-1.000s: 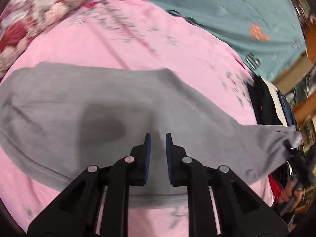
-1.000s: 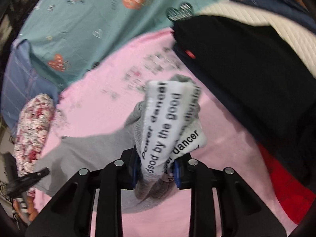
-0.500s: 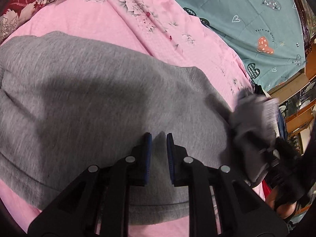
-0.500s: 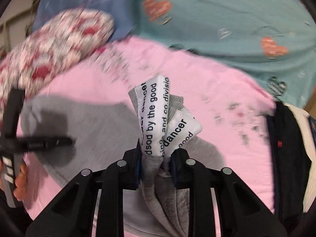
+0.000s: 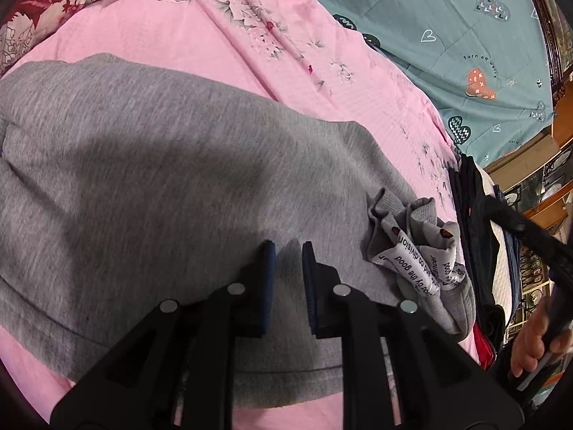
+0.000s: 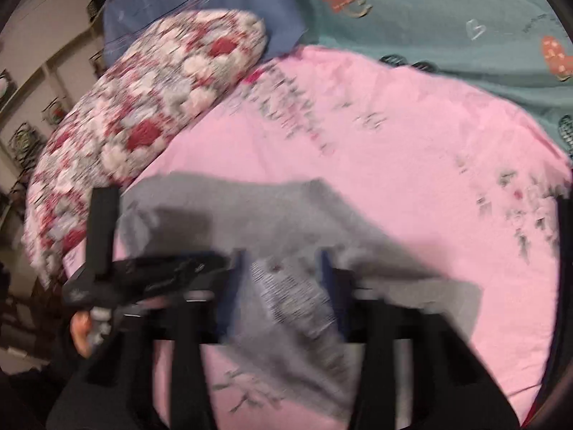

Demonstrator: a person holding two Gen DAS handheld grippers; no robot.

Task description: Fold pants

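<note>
Grey sweatpants (image 5: 172, 179) lie spread on a pink bedsheet (image 5: 200, 36). Their cuff end with a white printed band (image 5: 415, 254) lies bunched on the grey cloth to the right of my left gripper (image 5: 288, 251). The left gripper hovers low over the pants with a narrow gap between its blue pads and nothing in it. In the blurred right wrist view, my right gripper (image 6: 283, 268) is wide open, and the printed cuff (image 6: 286, 286) lies between and below its fingers. The pants (image 6: 232, 211) stretch away to the left.
A teal quilt (image 5: 447, 36) with hearts lies at the back. A red and white floral pillow (image 6: 143, 100) is at the left. A stack of dark folded clothes (image 5: 476, 215) sits at the right edge of the bed. The other handheld gripper (image 6: 143, 276) shows at the left.
The right gripper carried the cuff end left over the pants, then opened and let it drop onto the grey cloth. The left gripper lowered closer to the pants.
</note>
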